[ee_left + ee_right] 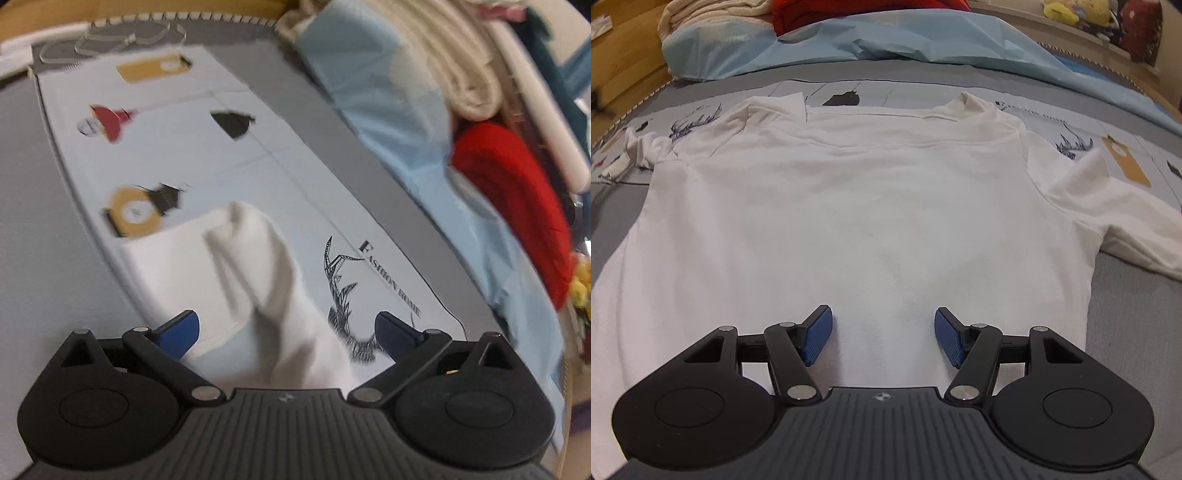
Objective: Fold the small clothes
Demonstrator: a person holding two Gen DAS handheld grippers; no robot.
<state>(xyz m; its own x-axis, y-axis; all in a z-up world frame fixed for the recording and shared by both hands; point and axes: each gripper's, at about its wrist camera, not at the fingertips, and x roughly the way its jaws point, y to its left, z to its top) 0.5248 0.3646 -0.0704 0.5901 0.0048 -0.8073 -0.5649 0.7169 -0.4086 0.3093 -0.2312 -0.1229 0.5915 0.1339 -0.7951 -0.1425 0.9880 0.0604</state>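
Note:
A small white shirt (857,206) lies spread flat on a printed grey cloth (1123,162), neck end far from me, a sleeve out to each side. My right gripper (883,338) is open and empty, its blue pads just above the shirt's near hem area. In the left wrist view, one white sleeve (255,266) lies bunched on the printed cloth (166,122). My left gripper (287,334) is open with the sleeve's cloth running between its blue pads; it holds nothing.
A light blue sheet (849,40) lies along the far side with a cream blanket (443,55) and a red garment (517,199) piled on it. Soft toys (1082,11) sit at the far right. Grey mattress (1134,332) surrounds the printed cloth.

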